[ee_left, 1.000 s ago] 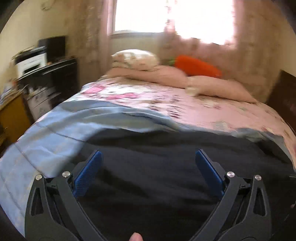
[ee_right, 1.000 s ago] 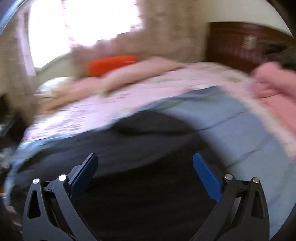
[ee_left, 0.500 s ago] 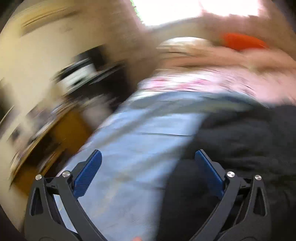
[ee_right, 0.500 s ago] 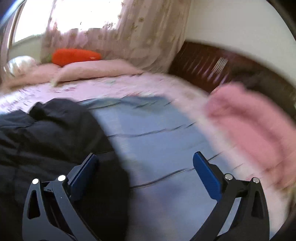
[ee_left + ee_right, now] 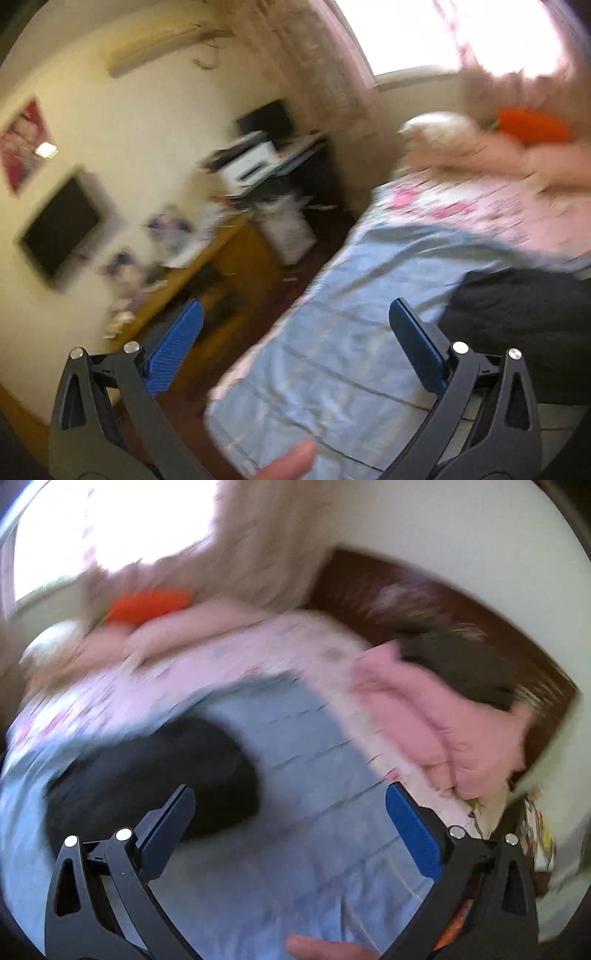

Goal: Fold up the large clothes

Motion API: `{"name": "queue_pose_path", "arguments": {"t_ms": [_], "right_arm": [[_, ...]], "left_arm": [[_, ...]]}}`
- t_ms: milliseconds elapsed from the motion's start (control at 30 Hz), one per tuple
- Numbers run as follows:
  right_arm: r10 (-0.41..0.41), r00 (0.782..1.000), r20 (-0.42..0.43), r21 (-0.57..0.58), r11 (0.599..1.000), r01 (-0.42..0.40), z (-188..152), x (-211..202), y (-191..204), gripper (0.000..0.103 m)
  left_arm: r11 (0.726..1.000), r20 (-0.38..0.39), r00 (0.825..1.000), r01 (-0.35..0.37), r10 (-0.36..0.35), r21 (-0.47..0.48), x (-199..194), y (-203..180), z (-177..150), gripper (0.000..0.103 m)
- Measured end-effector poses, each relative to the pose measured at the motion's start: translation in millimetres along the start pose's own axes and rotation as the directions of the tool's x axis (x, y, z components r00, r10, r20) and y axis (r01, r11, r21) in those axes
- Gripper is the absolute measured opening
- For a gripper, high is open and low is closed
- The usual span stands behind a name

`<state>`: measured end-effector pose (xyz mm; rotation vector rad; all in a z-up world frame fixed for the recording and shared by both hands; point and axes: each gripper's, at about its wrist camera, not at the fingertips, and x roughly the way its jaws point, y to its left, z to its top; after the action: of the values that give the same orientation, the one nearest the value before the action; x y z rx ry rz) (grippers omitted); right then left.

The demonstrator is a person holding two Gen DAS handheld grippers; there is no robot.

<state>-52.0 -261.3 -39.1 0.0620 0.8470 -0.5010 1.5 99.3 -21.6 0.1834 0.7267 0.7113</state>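
A: Left gripper (image 5: 295, 332), black frame, blue ribbed pads – jaws spread wide, nothing between them. It sits over the near corner of the pale blue quilted bedspread (image 5: 332, 354), left pad out past the bed edge over the floor.

B: And the clothes?

A: Crumpled black fabric garment (image 5: 517, 325), lying on the blue bedspread at the right of the left wrist view, just beside the right pad. Can't tell if the pad touches it. Frame is blurred.

B: Right side?

A: Right gripper (image 5: 290, 823), same build, fingers wide apart too, holding nothing. In that view the black garment (image 5: 155, 771) is a bunched heap on the bedspread (image 5: 332, 775), ahead and left of centre, and the left pad overlaps its near edge in the picture. Contact unclear, heavy motion blur.

B: Anything else worth logging?

A: Pink floral sheet (image 5: 461, 210) further up the bed, long pink pillows (image 5: 192, 624) at the head with an orange carrot-shaped plush (image 5: 532, 127) behind them. Folded pink blanket (image 5: 443, 723) at the bed's right side, dark cloth on top of it. Wooden desk (image 5: 221, 258) and a black wall-mounted screen (image 5: 61, 229) left of the bed.
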Motion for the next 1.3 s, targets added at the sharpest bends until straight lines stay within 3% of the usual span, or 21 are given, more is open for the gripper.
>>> {"name": "queue_pose_path", "arguments": {"t_ms": [33,100,133,233,300,400,467,567,667,767,967,1200,1300], "right_arm": [[0.020,0.999,0.026,-0.042,0.999,-0.019,4.8,-20.2,3.7,0.102],[0.039,0.997,0.068,-0.122,0.992,-0.031,12.0,-54.5,12.0,0.102],[0.048,0.995,0.083,-0.157,0.987,-0.035,14.9,-71.4,16.2,0.102],[0.102,0.990,0.101,-0.185,0.979,-0.082,20.4,-105.6,18.5,0.102],[0.170,0.982,0.079,-0.172,0.973,-0.154,21.4,-119.0,18.7,0.102],[0.266,0.964,-0.008,-0.123,0.956,-0.265,21.7,-121.7,10.8,0.102],[0.298,0.954,-0.032,-0.110,0.948,-0.300,17.5,-126.6,14.1,0.102],[0.280,0.957,-0.069,-0.148,0.946,-0.288,7.3,-123.9,20.8,0.102],[0.304,0.945,-0.123,-0.143,0.937,-0.320,-1.2,-121.0,25.9,0.102],[0.308,0.939,-0.153,-0.127,0.936,-0.327,-5.1,-120.4,30.1,0.102],[0.315,0.936,-0.156,-0.132,0.933,-0.336,-6.8,-122.3,36.2,0.102],[0.323,0.931,-0.171,-0.154,0.924,-0.349,-12.4,-122.0,42.6,0.102],[0.325,0.929,-0.176,-0.158,0.923,-0.352,-12.4,-120.6,45.1,0.102]], "left_arm": [[0.996,-0.010,0.996,0.086,-0.086,-0.019,-15.3,13.7,12.1,0.101],[0.988,-0.037,0.988,0.149,-0.150,-0.036,-33.9,27.3,22.6,0.101],[0.976,-0.060,0.974,0.217,-0.218,-0.018,-45.0,32.1,28.4,0.101],[0.905,-0.103,0.904,0.421,-0.414,0.061,-66.3,33.6,36.9,0.101],[0.883,-0.092,0.883,0.466,-0.461,0.055,-85.7,41.3,34.0,0.101],[0.827,-0.108,0.825,0.561,-0.555,0.032,-104.9,49.8,28.1,0.101],[0.804,-0.105,0.801,0.594,-0.589,0.031,-111.2,50.4,20.4,0.101],[0.782,-0.111,0.787,0.616,-0.607,0.096,-117.7,42.7,4.4,0.101],[0.758,-0.103,0.771,0.636,-0.628,0.142,-125.4,37.7,-12.3,0.101],[0.732,-0.130,0.746,0.666,-0.653,0.144,-130.7,31.3,-22.1,0.101],[0.706,-0.130,0.720,0.694,-0.682,0.138,-136.5,31.6,-24.7,0.101],[0.721,-0.122,0.731,0.683,-0.672,0.119,-138.3,34.7,-27.7,0.101],[0.735,-0.112,0.747,0.664,-0.655,0.136,-137.4,33.7,-26.7,0.101]]}}
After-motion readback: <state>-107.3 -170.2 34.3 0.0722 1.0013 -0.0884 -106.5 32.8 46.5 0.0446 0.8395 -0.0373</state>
